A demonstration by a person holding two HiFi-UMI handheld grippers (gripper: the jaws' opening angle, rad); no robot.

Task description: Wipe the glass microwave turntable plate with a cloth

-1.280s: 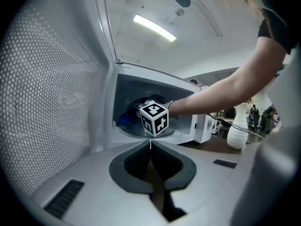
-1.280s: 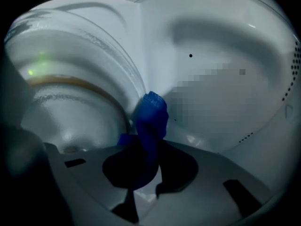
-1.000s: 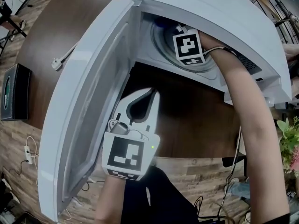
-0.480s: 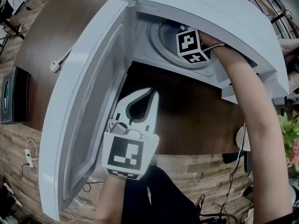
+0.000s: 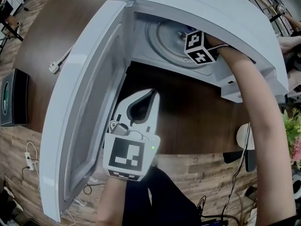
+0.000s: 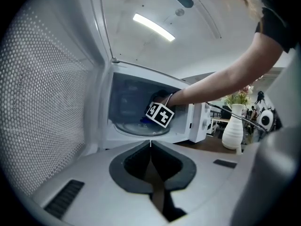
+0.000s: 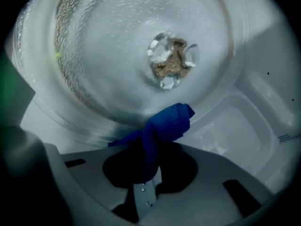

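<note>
The glass turntable plate (image 5: 162, 39) lies inside the open white microwave (image 5: 202, 8); its rippled surface and brown centre hub fill the right gripper view (image 7: 117, 55). My right gripper (image 5: 188, 36) reaches into the cavity over the plate's right side, marker cube up. It is shut on a blue cloth (image 7: 164, 125) that presses on the plate's near rim, with the gripper (image 7: 149, 147) just behind. My left gripper (image 5: 151, 95) hovers outside, low in front of the opening, shut and holding nothing (image 6: 150, 143).
The microwave door (image 5: 84, 107) swings wide open at the left, close beside my left gripper. The microwave stands on a dark brown table (image 5: 188, 117). A black box (image 5: 11, 93) and a white plug (image 5: 55, 66) lie far left. A white vase (image 6: 233, 132) stands to the right.
My right gripper has slid to the right across the plate with the cloth, uncovering more of the plate's left side and centre. The left gripper has stayed put.
</note>
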